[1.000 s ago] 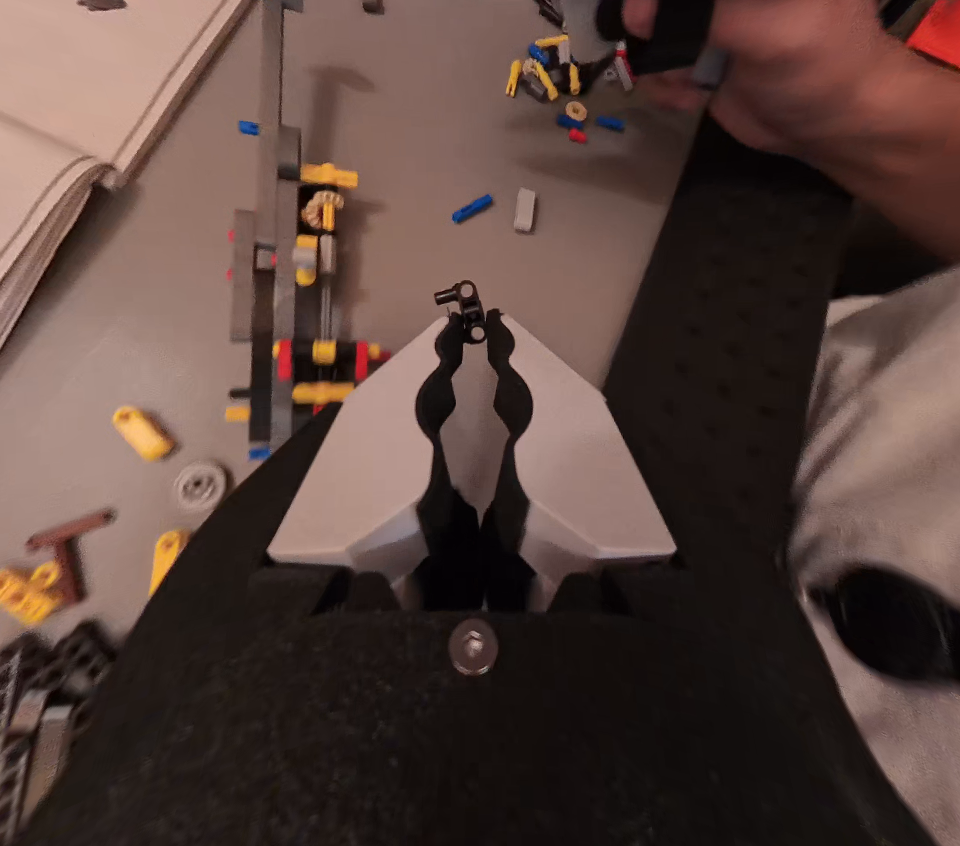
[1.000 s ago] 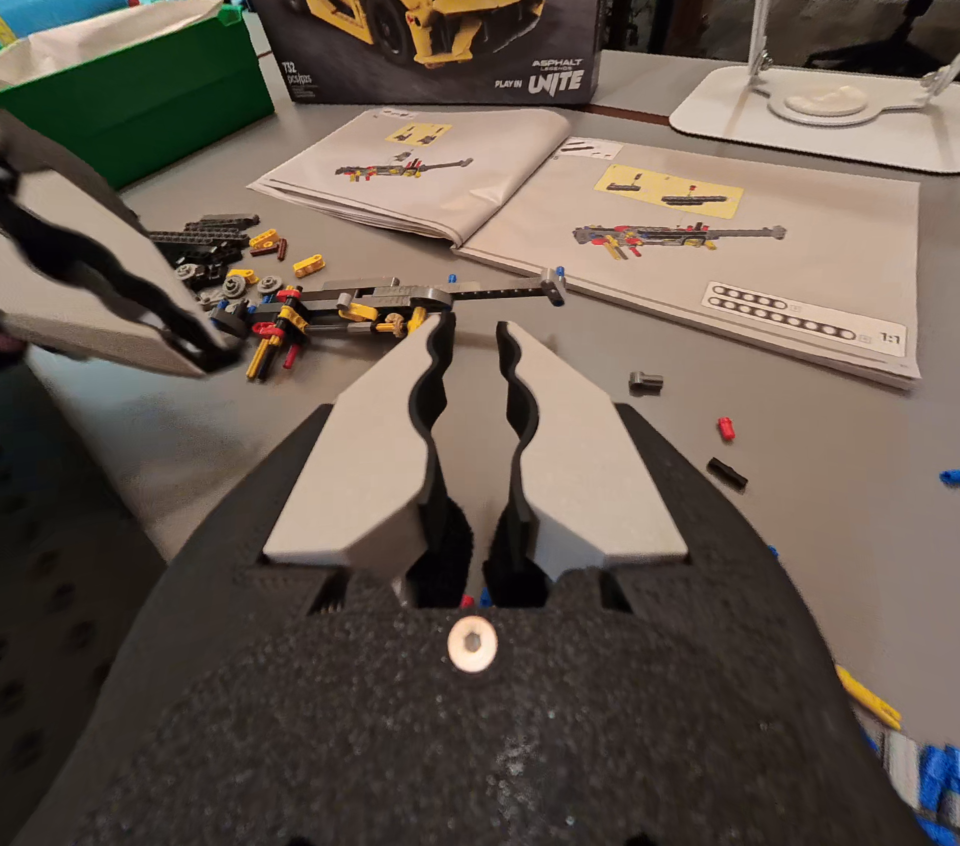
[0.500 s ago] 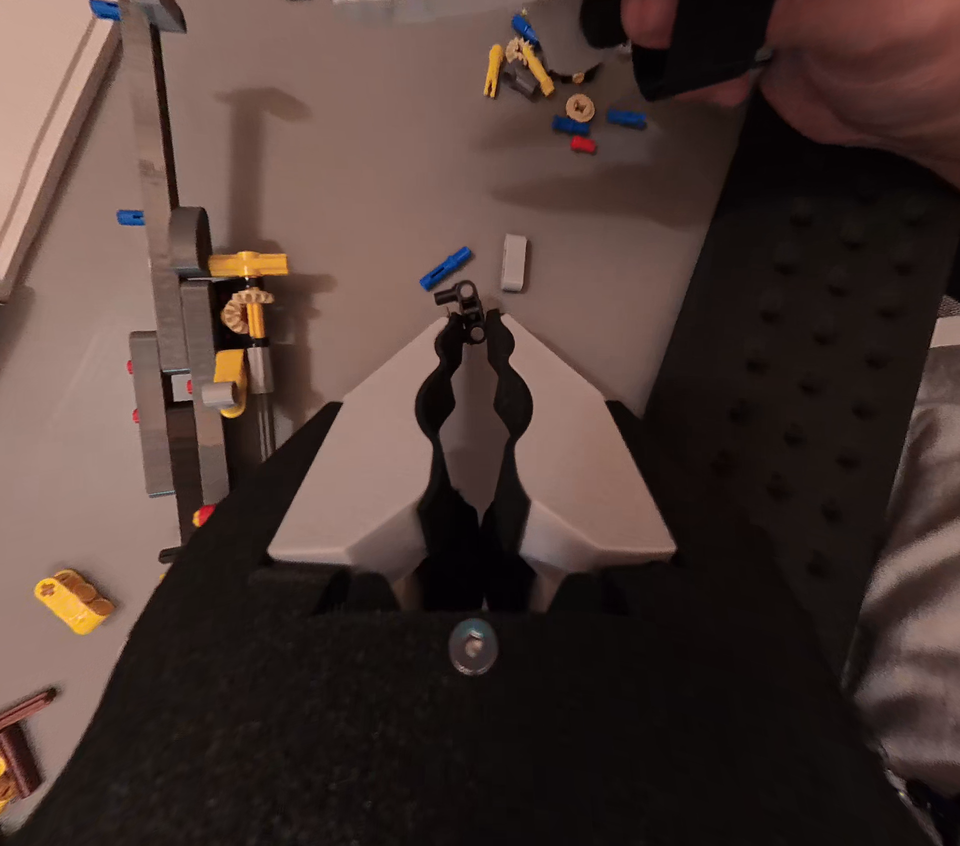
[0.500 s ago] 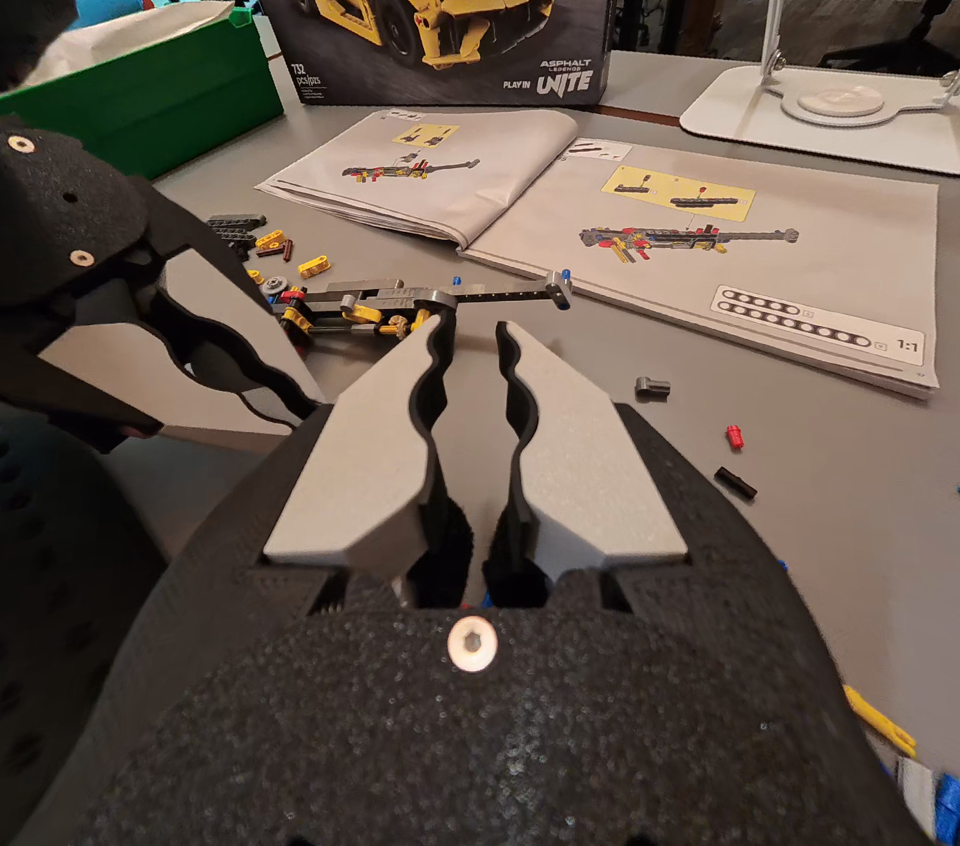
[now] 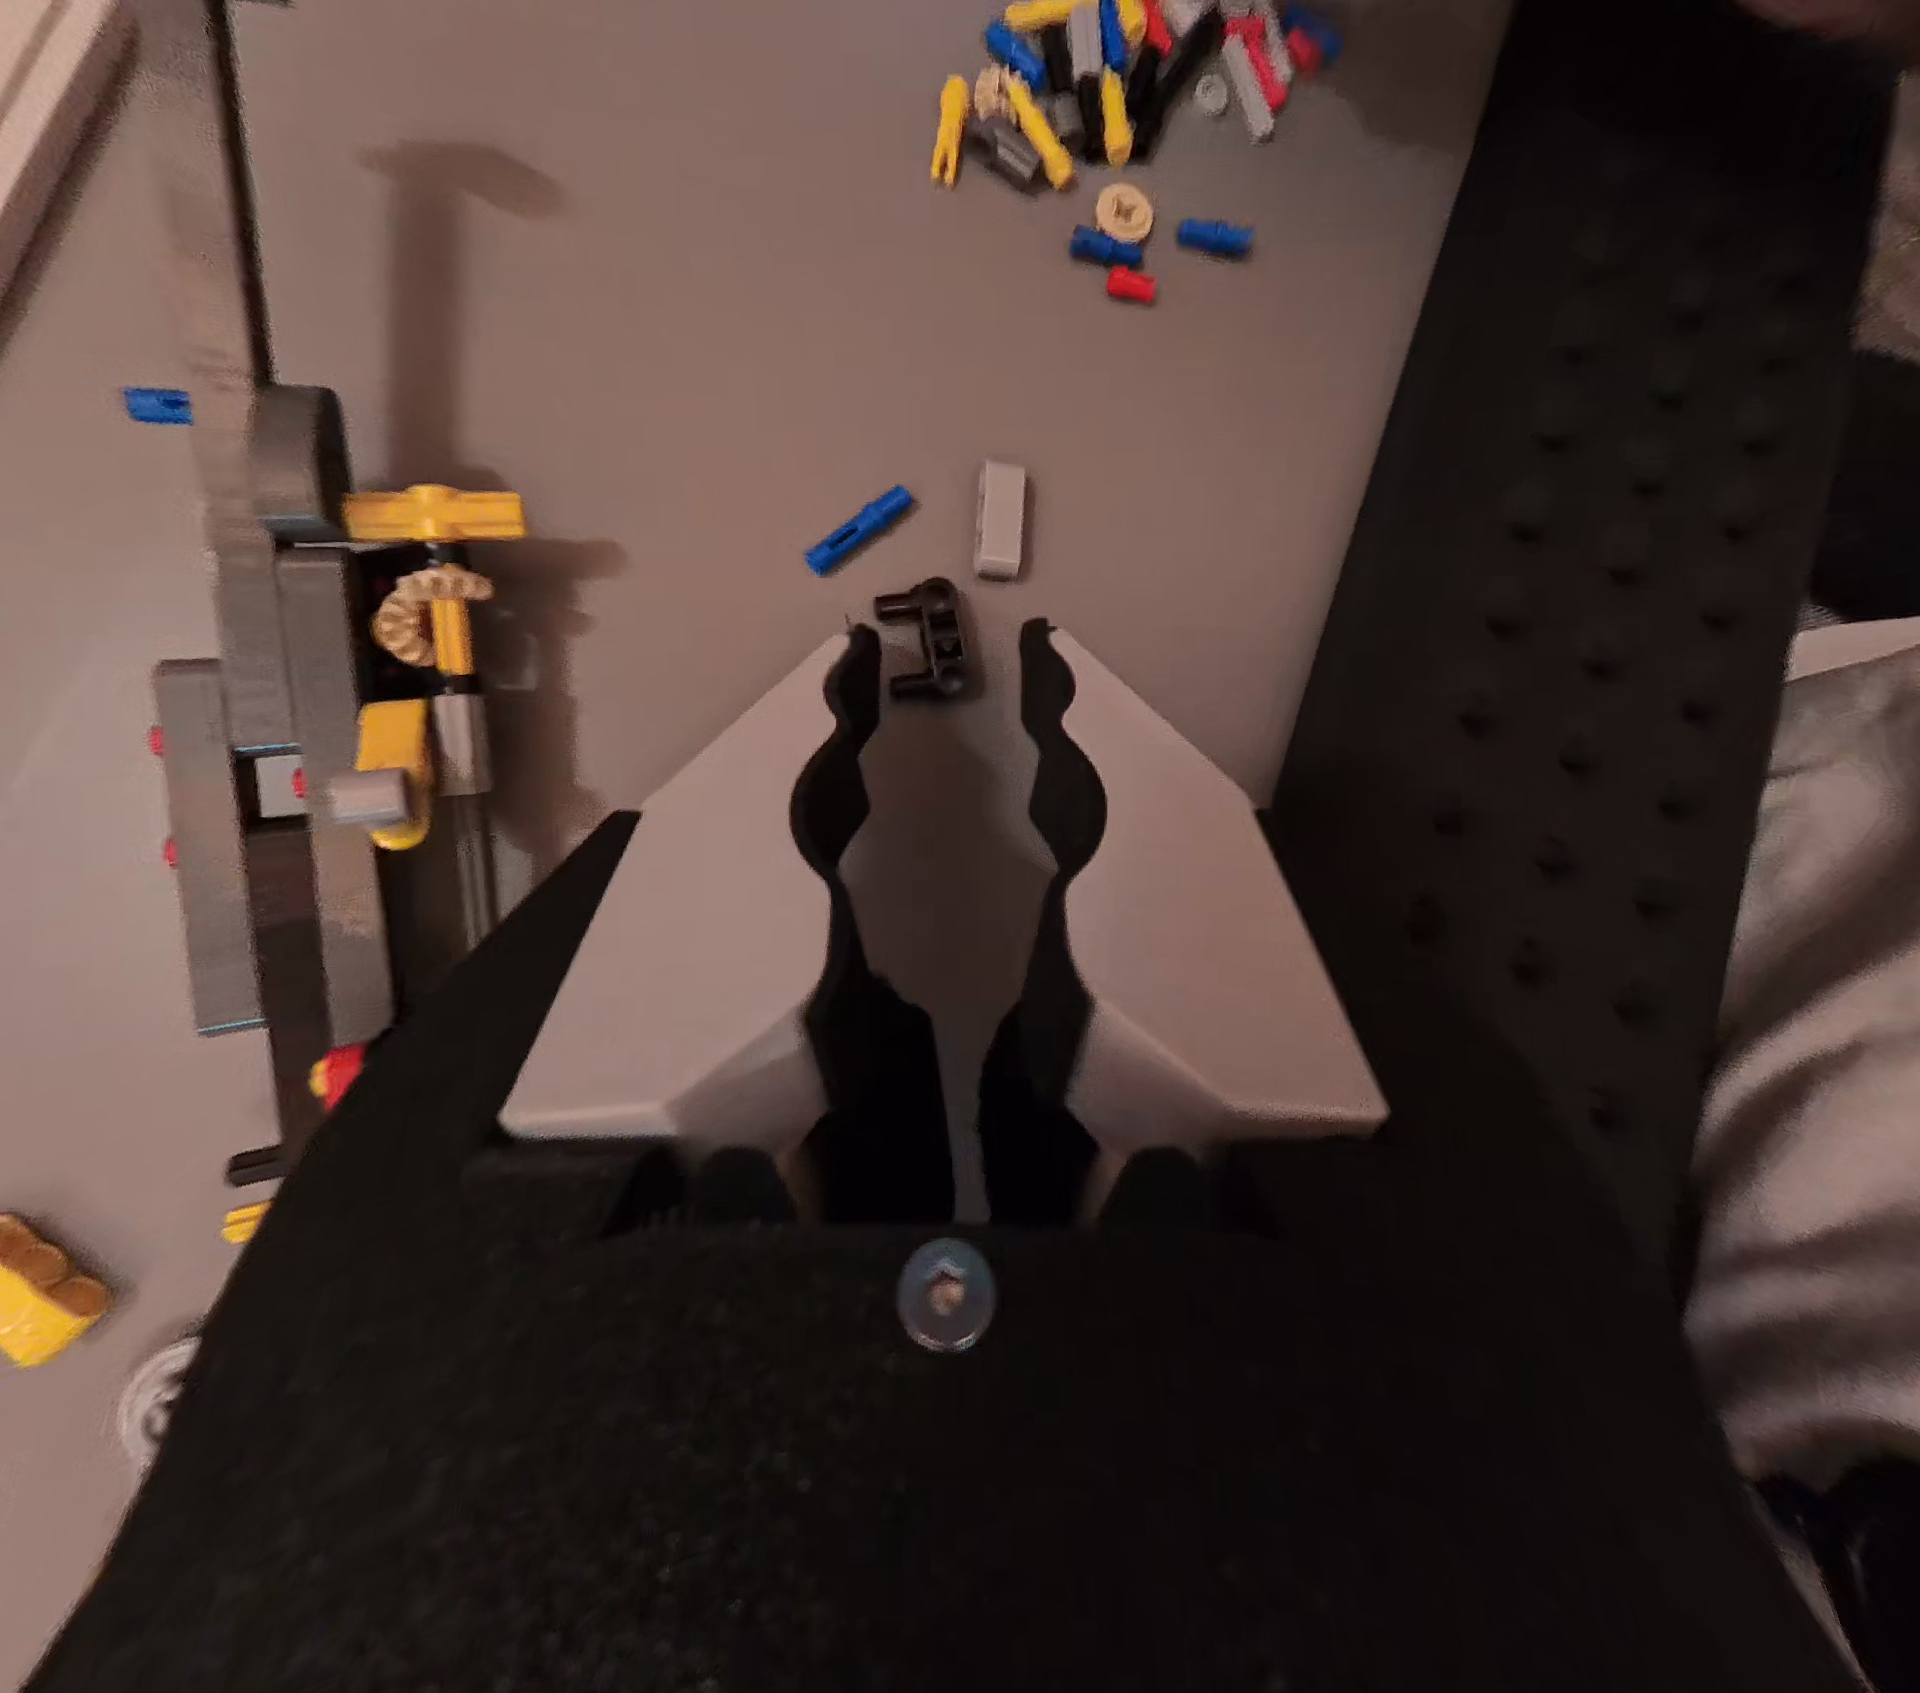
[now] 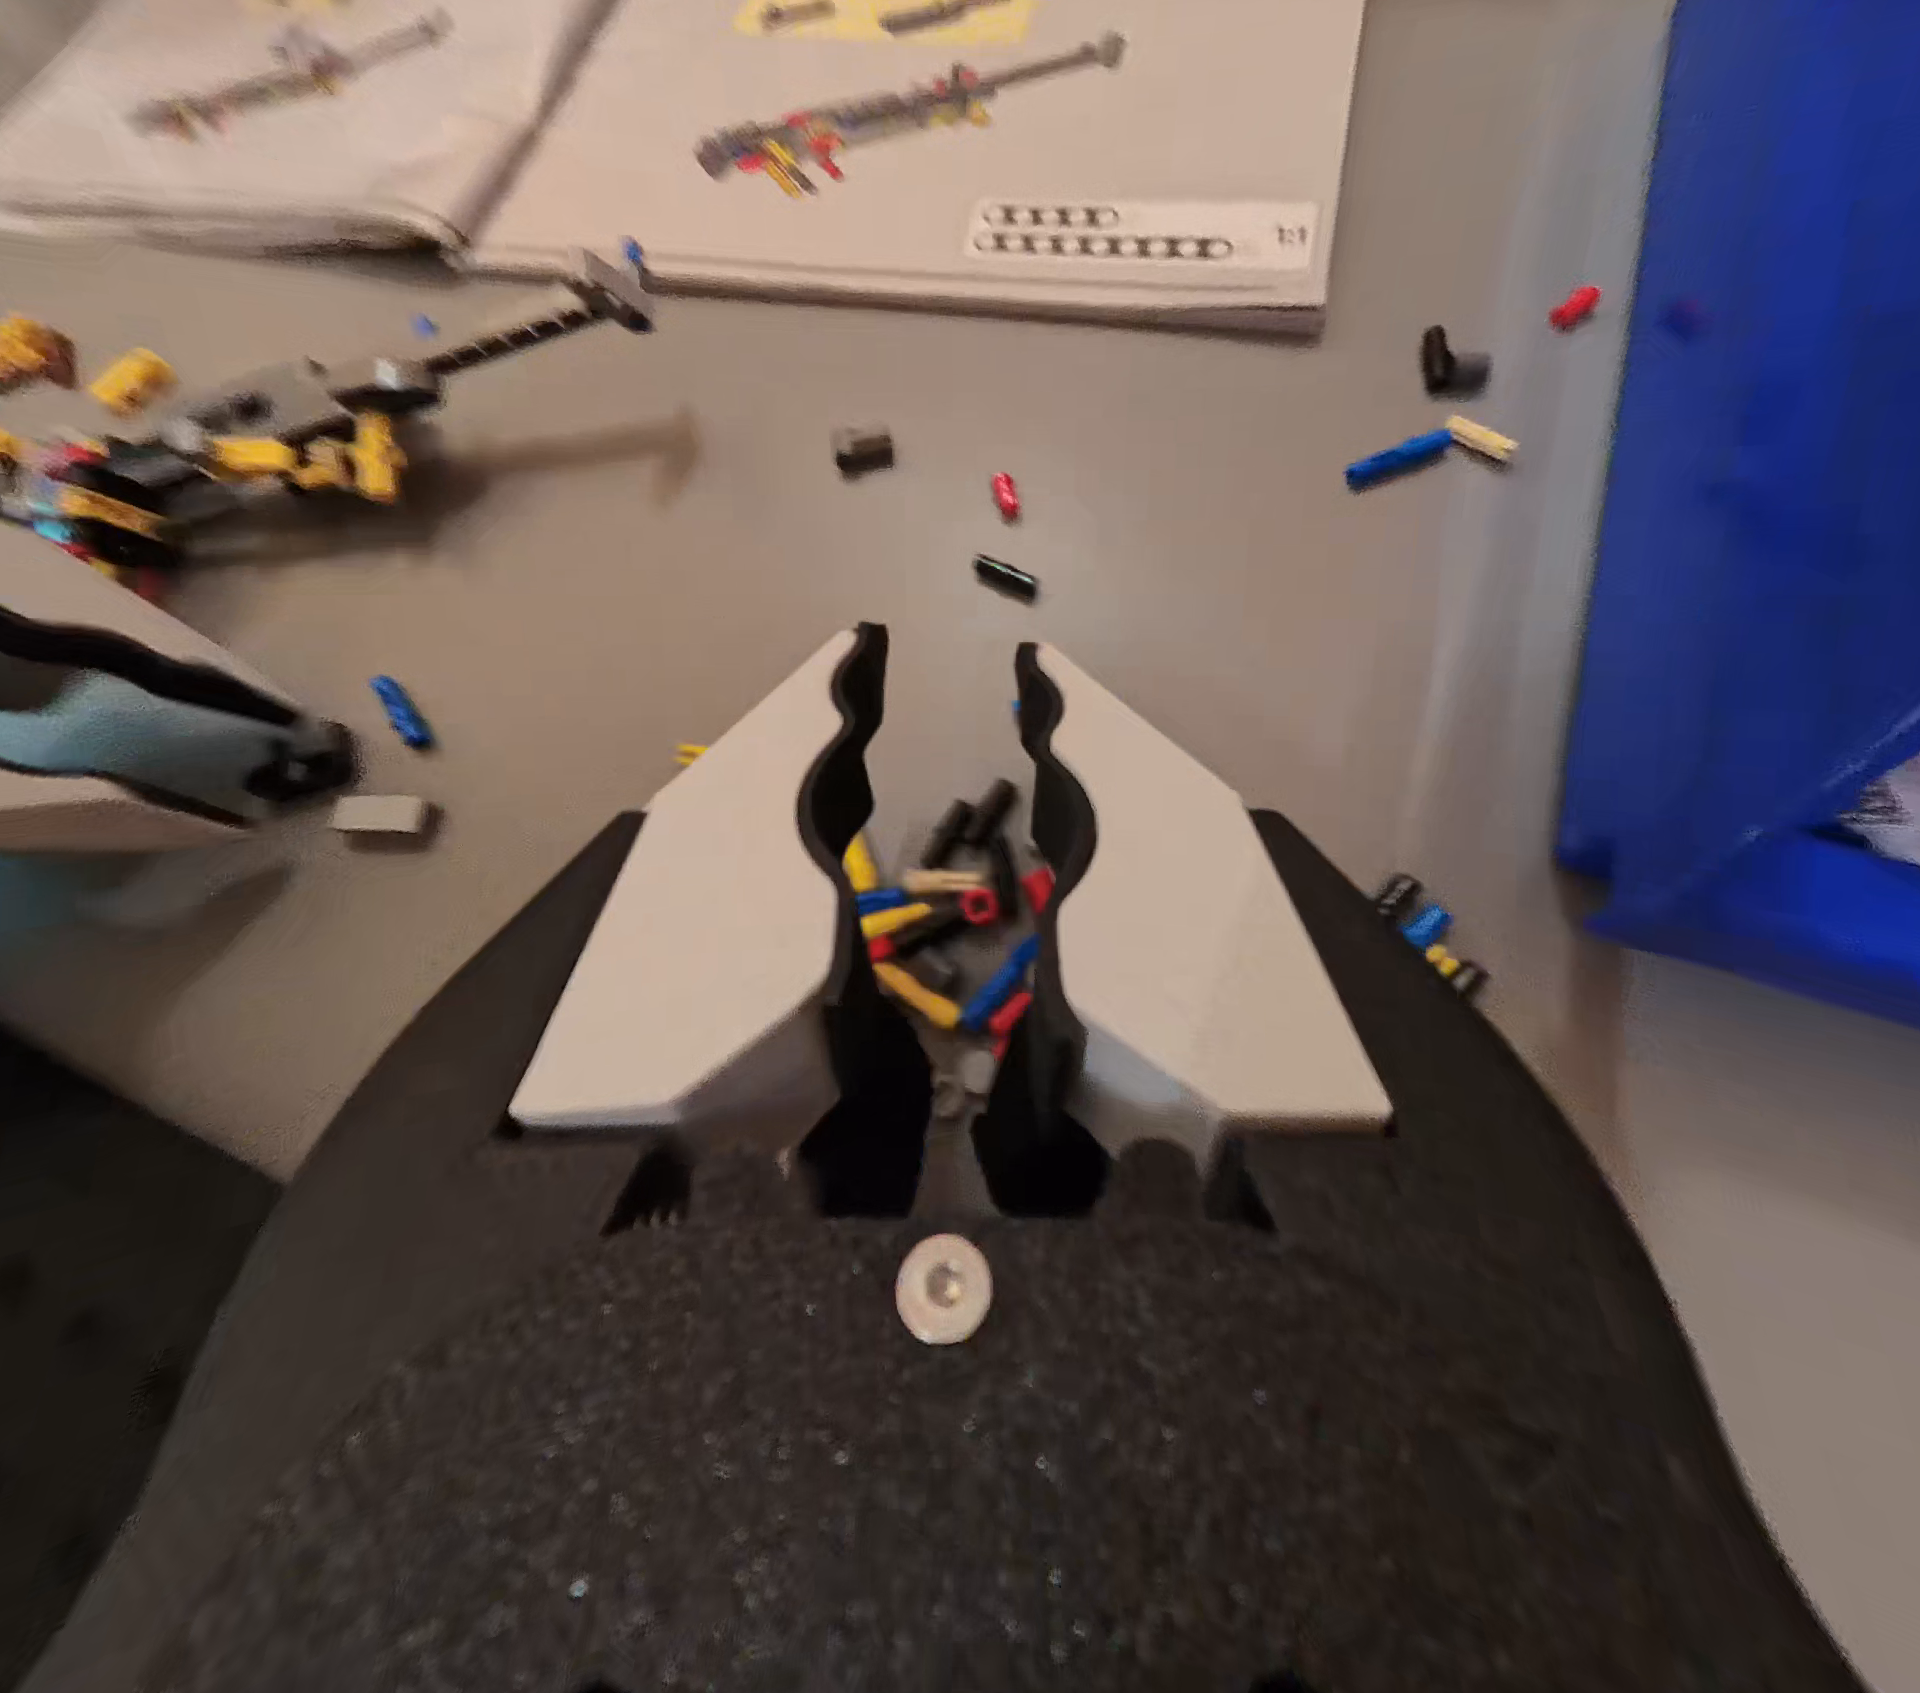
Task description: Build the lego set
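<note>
My left gripper (image 5: 948,641) is open just above the grey table. A small black connector (image 5: 925,641) lies loose between its tips. The long grey and yellow assembly (image 5: 270,708) lies to its left. My right gripper (image 6: 948,646) is open and empty, tilted down over a pile of small red, blue, yellow and black parts (image 6: 935,916). The right wrist view shows the assembly (image 6: 260,438) at the left and the left gripper (image 6: 301,760) at the left edge. The open instruction booklet (image 6: 935,85) lies behind.
A blue pin (image 5: 858,529) and a light grey piece (image 5: 1002,519) lie just beyond the left tips. The parts pile (image 5: 1122,43) is farther back. A black mat (image 5: 1558,604) runs along the table's right edge. A blue bin (image 6: 1766,396) stands on the right. A black pin (image 6: 1003,578) lies ahead.
My left gripper has opened and let go of the black connector, which now lies on the table. My right gripper has swung right and tilted down over the parts pile.
</note>
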`<state>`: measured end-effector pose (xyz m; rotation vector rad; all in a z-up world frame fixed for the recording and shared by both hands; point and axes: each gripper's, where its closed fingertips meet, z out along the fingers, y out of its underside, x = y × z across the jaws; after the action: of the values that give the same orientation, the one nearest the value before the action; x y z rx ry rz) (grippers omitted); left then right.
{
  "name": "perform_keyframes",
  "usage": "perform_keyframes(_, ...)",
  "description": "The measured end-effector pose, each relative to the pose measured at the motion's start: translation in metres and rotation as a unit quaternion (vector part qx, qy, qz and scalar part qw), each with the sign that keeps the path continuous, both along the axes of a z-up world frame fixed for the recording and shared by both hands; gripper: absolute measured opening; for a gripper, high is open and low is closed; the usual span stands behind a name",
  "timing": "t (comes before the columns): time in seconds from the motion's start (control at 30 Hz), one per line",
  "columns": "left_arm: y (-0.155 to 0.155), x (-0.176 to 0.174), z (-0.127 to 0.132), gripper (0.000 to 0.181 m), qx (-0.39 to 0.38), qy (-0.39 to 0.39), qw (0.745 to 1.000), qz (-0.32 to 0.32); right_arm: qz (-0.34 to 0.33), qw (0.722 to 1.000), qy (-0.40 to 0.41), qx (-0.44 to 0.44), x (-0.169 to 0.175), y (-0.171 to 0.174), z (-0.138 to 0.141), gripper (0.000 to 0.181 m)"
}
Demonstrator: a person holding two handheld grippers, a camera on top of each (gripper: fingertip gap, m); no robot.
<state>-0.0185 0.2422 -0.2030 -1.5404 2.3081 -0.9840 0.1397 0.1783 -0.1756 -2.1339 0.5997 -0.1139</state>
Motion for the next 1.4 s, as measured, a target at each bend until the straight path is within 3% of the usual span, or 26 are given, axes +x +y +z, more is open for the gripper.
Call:
perform_keyframes(0.17,0.037,0.007,0.052,0.025,-0.065,-0.091,0.994,0.018,0.059,0.994,-0.042,-0.085,0.017,0.012,-0.018,0.027)
perform_keyframes(0.37,0.148,-0.004,0.101,0.023,-0.077,-0.183,0.97,0.14,0.128,0.985,-0.023,-0.114,0.019,0.028,-0.033,0.025)
perform_keyframes(0.53,0.235,-0.024,0.092,0.023,-0.074,-0.157,0.947,0.269,0.143,0.984,-0.004,-0.107,0.018,0.031,-0.035,0.004)
perform_keyframes(0.7,0.318,-0.027,0.068,0.024,-0.012,-0.126,0.913,0.389,0.148,0.982,-0.022,-0.119,0.016,0.03,-0.034,0.003)
perform_keyframes(0.8,0.333,-0.015,0.071,0.024,-0.034,-0.143,0.901,0.408,0.183,0.98,-0.008,-0.074,-0.011,0.038,-0.013,0.003)
perform_keyframes(0.9,0.339,-0.012,0.064,0.024,0.002,-0.14,0.9,0.412,0.298,0.953,0.016,-0.053,-0.084,0.043,0.001,0.003)
perform_keyframes(0.97,0.338,-0.016,0.054,0.023,0.043,-0.125,0.905,0.404,0.34,0.937,0.003,-0.082,-0.118,0.037,-0.008,0.003)
perform_keyframes(1.1,0.335,-0.021,0.044,0.023,0.052,-0.105,0.91,0.398,0.324,0.939,-0.001,-0.115,-0.134,0.03,-0.023,0.003)
perform_keyframes(1.2,0.328,-0.02,0.043,0.023,0.03,-0.103,0.912,0.396,0.309,0.942,0.002,-0.133,-0.133,0.022,-0.031,0.004)
perform_keyframes(1.4,0.313,-0.016,0.046,0.023,0.055,-0.107,0.922,0.369,0.292,0.948,-0.008,-0.129,-0.13,0.021,-0.035,0.007)
